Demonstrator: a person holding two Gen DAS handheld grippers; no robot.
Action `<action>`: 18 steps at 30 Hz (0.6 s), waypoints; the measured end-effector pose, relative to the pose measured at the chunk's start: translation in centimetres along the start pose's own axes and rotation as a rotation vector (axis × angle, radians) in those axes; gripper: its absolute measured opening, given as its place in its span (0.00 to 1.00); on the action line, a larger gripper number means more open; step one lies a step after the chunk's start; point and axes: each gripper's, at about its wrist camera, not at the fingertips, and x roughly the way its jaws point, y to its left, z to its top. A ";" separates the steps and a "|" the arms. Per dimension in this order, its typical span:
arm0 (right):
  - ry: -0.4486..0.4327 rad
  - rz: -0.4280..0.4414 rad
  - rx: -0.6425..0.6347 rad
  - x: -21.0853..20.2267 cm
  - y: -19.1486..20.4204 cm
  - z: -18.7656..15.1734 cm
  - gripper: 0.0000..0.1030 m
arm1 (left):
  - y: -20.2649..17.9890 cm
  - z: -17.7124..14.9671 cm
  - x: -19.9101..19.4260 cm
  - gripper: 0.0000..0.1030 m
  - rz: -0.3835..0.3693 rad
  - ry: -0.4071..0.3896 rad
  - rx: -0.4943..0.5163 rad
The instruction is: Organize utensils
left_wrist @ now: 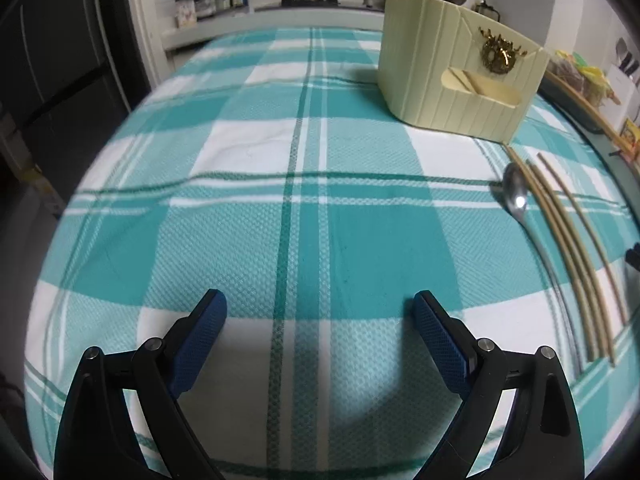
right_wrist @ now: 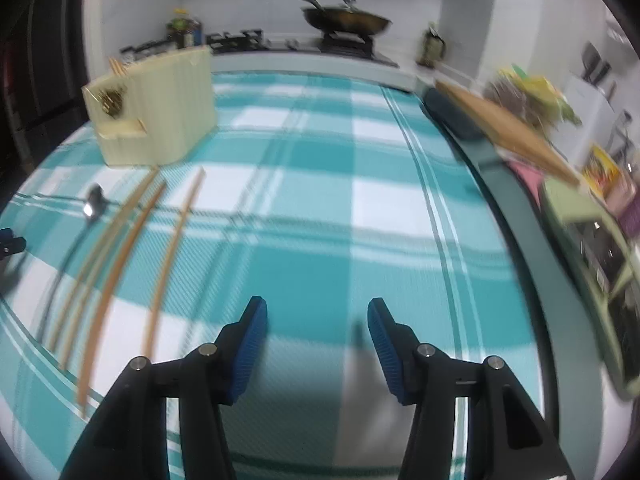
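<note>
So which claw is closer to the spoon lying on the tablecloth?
Hard to call; perhaps the left. The spoon and chopsticks lie between the claws. The spoon sits on the side facing the open left claw; the open right claw has the chopsticks lying between it and the spoon.

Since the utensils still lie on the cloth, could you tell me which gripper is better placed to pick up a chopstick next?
Probably the right gripper. Its jaws are open and empty, and the nearest chopstick lies just left of its fingers. From the left gripper, also open and empty, the chopsticks lie far right, beyond the spoon.
</note>
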 end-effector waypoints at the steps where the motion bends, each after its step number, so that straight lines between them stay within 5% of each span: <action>1: 0.004 0.001 0.020 0.4 -0.2 -0.3 0.52 | -0.4 0.3 0.2 0.93 0.001 -0.005 0.014; 18: 0.002 0.028 0.071 1.2 -0.2 -0.5 0.53 | -0.6 2.3 2.5 1.00 -0.027 0.008 0.007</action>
